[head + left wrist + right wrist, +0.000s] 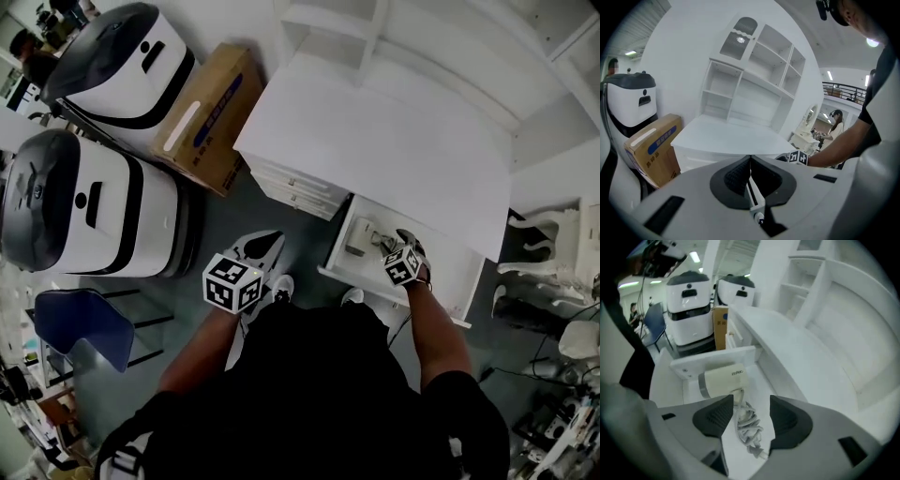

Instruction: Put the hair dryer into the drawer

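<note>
A cream hair dryer (721,380) lies inside the open white drawer (712,360), its grey cord (748,427) bunched beside it. Over the cord my right gripper (751,402) hangs with both pads spread apart and nothing touching them. From the head view, the hair dryer (358,241) rests at the left end of the drawer (455,281), and the right gripper (407,244) hovers over the drawer's middle. My left gripper (267,242) stays left of the drawer, over the floor. Its black pads meet with nothing between them, as the left gripper (750,161) shows in its own view.
The white desk top (375,141) juts over the drawer, with a shelf unit (754,79) behind. A cardboard box (206,117) and two white-and-black machines (94,206) stand left of the desk. A blue chair (80,328) is at lower left, a white ornate stool (544,253) at right.
</note>
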Action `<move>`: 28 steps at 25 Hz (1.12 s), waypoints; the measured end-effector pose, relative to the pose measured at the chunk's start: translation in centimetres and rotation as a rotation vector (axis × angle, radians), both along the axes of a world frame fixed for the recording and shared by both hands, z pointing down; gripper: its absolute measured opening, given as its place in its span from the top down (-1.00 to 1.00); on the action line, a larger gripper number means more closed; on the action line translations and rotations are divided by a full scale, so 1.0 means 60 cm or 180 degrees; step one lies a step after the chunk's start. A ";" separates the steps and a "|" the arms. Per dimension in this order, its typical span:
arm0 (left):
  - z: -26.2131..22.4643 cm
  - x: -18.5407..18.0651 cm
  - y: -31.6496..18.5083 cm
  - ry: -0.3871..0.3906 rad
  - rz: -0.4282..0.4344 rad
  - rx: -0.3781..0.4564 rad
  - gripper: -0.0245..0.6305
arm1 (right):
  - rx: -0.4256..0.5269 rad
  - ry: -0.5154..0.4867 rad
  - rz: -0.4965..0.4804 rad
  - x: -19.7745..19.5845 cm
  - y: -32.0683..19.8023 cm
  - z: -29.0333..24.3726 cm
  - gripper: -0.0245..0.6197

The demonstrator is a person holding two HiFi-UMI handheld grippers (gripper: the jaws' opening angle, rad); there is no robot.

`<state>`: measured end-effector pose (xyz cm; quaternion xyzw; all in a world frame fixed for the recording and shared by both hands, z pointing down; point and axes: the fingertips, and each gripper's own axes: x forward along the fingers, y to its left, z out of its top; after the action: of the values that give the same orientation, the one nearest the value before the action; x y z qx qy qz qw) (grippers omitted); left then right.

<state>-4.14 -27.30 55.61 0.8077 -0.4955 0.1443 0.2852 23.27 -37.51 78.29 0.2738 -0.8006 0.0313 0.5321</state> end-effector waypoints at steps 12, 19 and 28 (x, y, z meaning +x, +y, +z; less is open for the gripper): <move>-0.008 0.033 -0.022 0.0287 0.0806 0.0116 0.89 | -0.0129 -0.2372 0.1490 -0.113 0.094 -0.253 0.81; -0.025 0.067 -0.007 0.0271 0.1382 0.0178 0.89 | -0.0161 -0.3209 0.1728 -0.181 0.176 -0.366 0.84; -0.042 0.143 0.042 0.0268 0.1993 0.0291 0.89 | 0.0035 -0.3451 0.1899 -0.173 0.244 -0.426 0.84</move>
<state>4.41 -24.79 53.07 0.9381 -0.2166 0.1692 0.2106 12.89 -22.85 52.75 0.4338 -0.8461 0.3093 0.0165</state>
